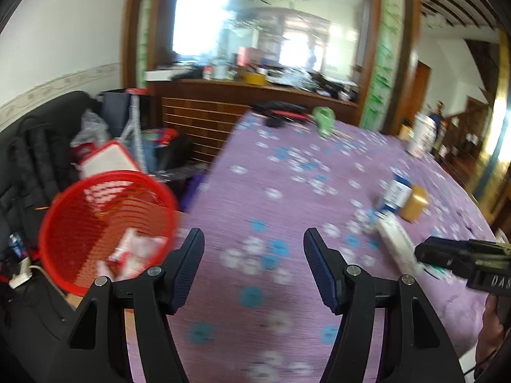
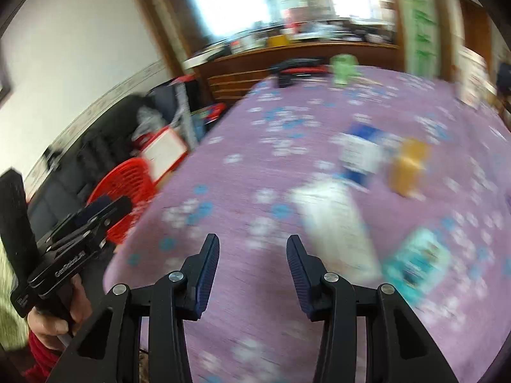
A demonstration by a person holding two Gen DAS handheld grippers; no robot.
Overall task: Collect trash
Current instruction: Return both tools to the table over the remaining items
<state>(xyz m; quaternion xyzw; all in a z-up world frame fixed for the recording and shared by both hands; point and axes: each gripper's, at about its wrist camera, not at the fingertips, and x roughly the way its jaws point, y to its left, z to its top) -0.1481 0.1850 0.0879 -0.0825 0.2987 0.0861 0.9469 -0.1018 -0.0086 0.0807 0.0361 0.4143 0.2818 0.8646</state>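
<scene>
A red mesh trash basket (image 1: 105,223) stands off the table's left edge with white and red wrappers inside; it also shows in the right wrist view (image 2: 123,191). On the purple flowered tablecloth (image 1: 271,175) lie a white box (image 1: 397,244), a blue and white carton (image 1: 396,193) and a tan box (image 1: 413,202). The right wrist view shows the white box (image 2: 335,220), blue carton (image 2: 359,156), tan box (image 2: 408,166) and a teal packet (image 2: 418,261). My left gripper (image 1: 254,245) is open and empty above the cloth. My right gripper (image 2: 252,252) is open and empty, just left of the white box.
A black sofa (image 1: 35,159) with bags and clutter sits behind the basket. At the table's far edge lie a black and red object (image 1: 281,111) and a green item (image 1: 324,119). A wooden sideboard (image 1: 223,102) stands beyond.
</scene>
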